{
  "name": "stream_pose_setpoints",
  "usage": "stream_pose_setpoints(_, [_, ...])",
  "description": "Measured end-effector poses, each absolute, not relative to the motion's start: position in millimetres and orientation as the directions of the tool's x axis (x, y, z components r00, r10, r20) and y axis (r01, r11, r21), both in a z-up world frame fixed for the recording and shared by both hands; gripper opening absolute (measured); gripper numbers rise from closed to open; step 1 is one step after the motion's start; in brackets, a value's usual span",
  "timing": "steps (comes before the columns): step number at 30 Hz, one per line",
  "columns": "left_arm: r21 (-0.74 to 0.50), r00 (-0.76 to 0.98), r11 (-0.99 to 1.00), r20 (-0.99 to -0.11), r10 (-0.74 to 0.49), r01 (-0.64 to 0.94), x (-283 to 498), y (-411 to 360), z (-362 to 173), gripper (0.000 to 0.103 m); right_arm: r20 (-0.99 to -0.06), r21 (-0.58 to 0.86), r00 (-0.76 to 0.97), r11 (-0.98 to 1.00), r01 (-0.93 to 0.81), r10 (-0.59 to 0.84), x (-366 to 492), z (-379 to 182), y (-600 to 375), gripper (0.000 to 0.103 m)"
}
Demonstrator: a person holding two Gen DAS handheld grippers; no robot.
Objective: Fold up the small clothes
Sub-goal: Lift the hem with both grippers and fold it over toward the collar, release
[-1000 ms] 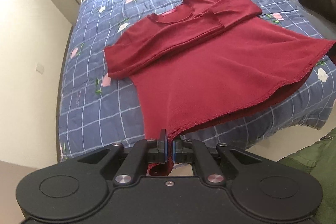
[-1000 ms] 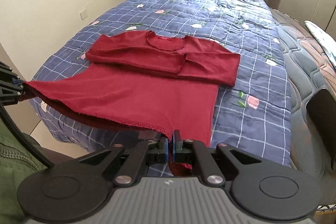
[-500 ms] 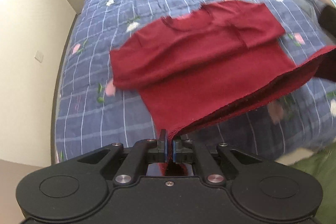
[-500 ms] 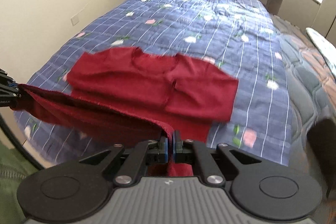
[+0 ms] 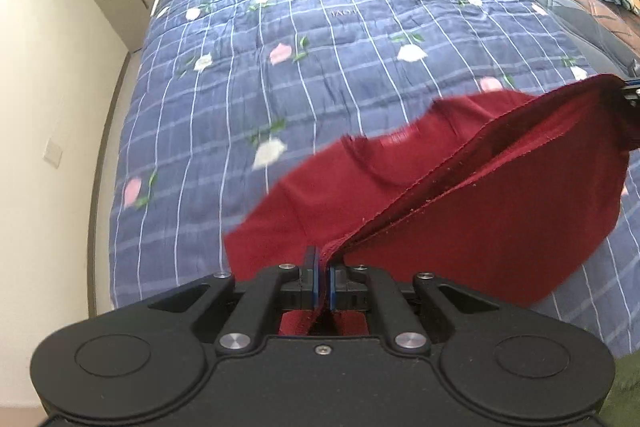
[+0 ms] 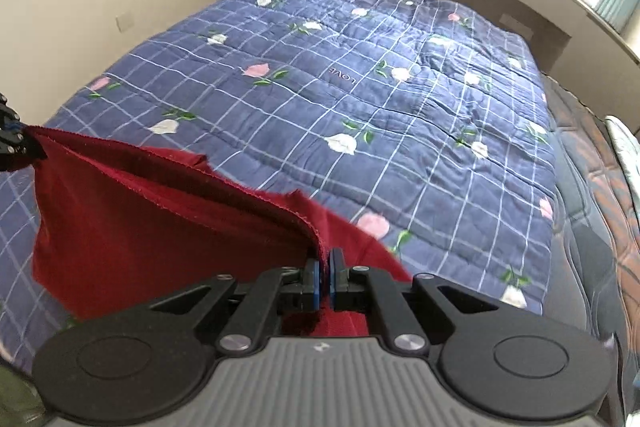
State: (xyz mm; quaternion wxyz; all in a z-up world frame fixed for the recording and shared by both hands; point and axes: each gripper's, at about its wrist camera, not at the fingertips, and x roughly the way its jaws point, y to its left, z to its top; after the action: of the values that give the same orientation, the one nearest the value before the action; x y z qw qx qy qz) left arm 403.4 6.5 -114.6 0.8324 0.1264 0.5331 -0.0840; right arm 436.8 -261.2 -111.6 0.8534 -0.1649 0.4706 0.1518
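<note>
Left wrist view: left gripper (image 5: pixel 324 273) pinched tight on the bottom hem of the red long-sleeved top (image 5: pixel 460 211), blue pads (image 5: pixel 317 277) pressing the cloth from both sides, a scrap of it hanging below them. Hem stretched up and away to the right of the fingers, to the right gripper (image 5: pixel 632 93) at the frame edge. Versus a second ago: top no longer spread flat ahead with sleeves folded across the chest; now lifted and carried forward, body doubled over the upper part, collar edge blurred just beyond the hem. Far more bare blue checked floral quilt (image 5: pixel 320 47) ahead of the fingers than before, top bunched close in front and right of them.

Right wrist view: right gripper (image 6: pixel 325 277) clamped on the other end of the same hem, red long-sleeved top (image 6: pixel 160 219) squeezed between its pads (image 6: pixel 316 279), cloth hanging beneath. Hem running left from the fingers to the left gripper (image 6: pixel 12 139) at the frame edge, also closed on it. Compared with a second ago: neckline and folded sleeves, then laid out ahead, now covered by the raised lower half; top entirely left of and near the fingers, blue checked floral quilt (image 6: pixel 400 87) open ahead and to the right.
</note>
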Motion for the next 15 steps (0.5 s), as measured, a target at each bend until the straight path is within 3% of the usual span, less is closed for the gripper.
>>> stream_pose_setpoints(15, [0.077, 0.282, 0.956, -0.959, -0.007, 0.283, 519.0, 14.4, -184.6, 0.005, -0.922, -0.097, 0.38, 0.907, -0.409, 0.072, 530.6, -169.5, -247.9, 0.006])
